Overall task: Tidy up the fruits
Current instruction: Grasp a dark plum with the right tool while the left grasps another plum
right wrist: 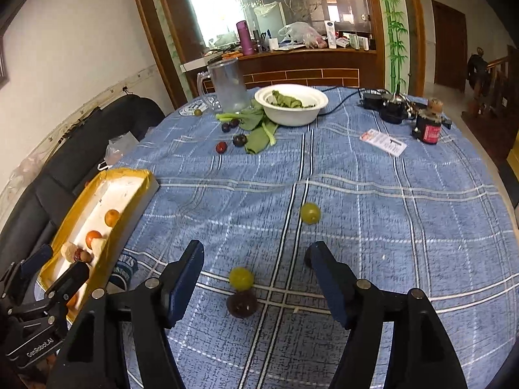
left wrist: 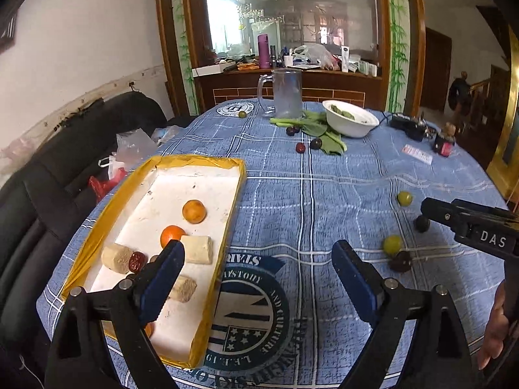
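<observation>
Item 1, landmark: the yellow-rimmed tray (left wrist: 223, 201), which lay at the left edge of the blue checked tablecloth (left wrist: 324, 194).

Item 2, contents of the tray: I counted a yellow-orange fruit (left wrist: 194, 211) toward its far half, an orange fruit (left wrist: 172, 235) nearer, a red date (left wrist: 137, 262) beside that, and three pale cork-like cylinders (left wrist: 197, 249) among them. A further orange piece showed at the near end, mostly hidden.

Item 3, my left gripper (left wrist: 258, 261): jaws spread wide, holding nothing; its left finger hung over the near half of the tray, its right finger over the cloth just beside the tray.

Item 4, my right gripper (right wrist: 254, 259): jaws wide apart and empty, well to the right of the tray. Between its fingers lay a green grape (right wrist: 241, 278) touching a dark purple fruit (right wrist: 242, 304).

Item 5, loose fruit right of the tray: a second green grape (right wrist: 310, 213) farther out on the cloth.

Item 6, beyond the tray's far end: a red fruit (right wrist: 221, 147) and dark plums (right wrist: 239, 140) near green leaves (right wrist: 259, 136), a white bowl (right wrist: 292, 116) holding greens, a frosted glass mug (right wrist: 228, 86), and one small green fruit (right wrist: 197, 112) beside the mug.

Item 7, far right of the tray: a printed card (right wrist: 382, 142), a small dark jar (right wrist: 428, 126), black cabling (right wrist: 386, 103).
</observation>
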`<state>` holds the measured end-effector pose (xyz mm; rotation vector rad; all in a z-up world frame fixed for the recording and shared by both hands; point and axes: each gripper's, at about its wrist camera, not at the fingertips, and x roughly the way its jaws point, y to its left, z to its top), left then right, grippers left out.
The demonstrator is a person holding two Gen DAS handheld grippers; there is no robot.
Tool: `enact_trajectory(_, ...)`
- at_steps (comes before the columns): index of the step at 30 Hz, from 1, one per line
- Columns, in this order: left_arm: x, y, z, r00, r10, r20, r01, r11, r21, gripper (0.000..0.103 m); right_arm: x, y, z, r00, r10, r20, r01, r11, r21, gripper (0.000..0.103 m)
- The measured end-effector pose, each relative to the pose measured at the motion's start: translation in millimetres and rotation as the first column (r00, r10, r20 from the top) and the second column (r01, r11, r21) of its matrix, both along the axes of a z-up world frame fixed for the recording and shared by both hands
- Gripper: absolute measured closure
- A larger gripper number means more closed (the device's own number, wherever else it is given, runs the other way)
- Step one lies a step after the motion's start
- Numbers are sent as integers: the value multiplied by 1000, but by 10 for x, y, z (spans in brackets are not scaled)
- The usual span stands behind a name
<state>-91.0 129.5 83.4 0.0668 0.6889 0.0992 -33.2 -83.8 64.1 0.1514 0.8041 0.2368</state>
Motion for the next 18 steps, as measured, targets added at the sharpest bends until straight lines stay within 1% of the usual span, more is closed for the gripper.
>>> enact_trajectory(2, -7, -29, -33, 1000, -7, -6, 7, 1000, 21, 11, 12, -23, -78, 1000, -5, -17, 5, 1000, 7, 31)
enact_trajectory(5, 10, -60, -76, 1000, -20, -24, 21, 999, 27, 11, 40, -85, -123, 999, -18, -33, 19, 1000, 14, 31)
enact_trajectory(8, 46, -79, -118, 999, -31, -43, 32, 999, 25, 11, 74, -182, -80, 999, -29, -26, 30, 999, 16, 31)
enact_trajectory(10, 67, -67, -134, 997, -45, -59, 46, 999, 1, 11, 98, -272, 8, 999, -47, -3, 47, 999, 11, 31)
enact_trajectory(12, 88, -24, -142, 996, -53, -74, 50, 998, -43, 11, 164, -446, 131, 996, -85, 31, 85, 996, 18, 31)
enact_trajectory(14, 111, 28, -146, 994, -60, -89, 52, 994, -93, 11, 274, -677, 215, 990, -132, 54, 130, 991, 43, 31)
enact_trajectory(15, 121, 45, -147, 994, -63, -94, 53, 992, -114, 11, 313, -751, 219, 987, -149, 58, 146, 988, 54, 31)
enact_trajectory(16, 134, 43, -150, 993, -66, -96, 54, 991, -122, 12, 373, -865, 200, 983, -172, 57, 168, 983, 70, 31)
enact_trajectory(18, 151, 14, -164, 992, -78, -102, 64, 990, -128, 12, 452, -988, 111, 982, -186, 35, 181, 978, 101, 31)
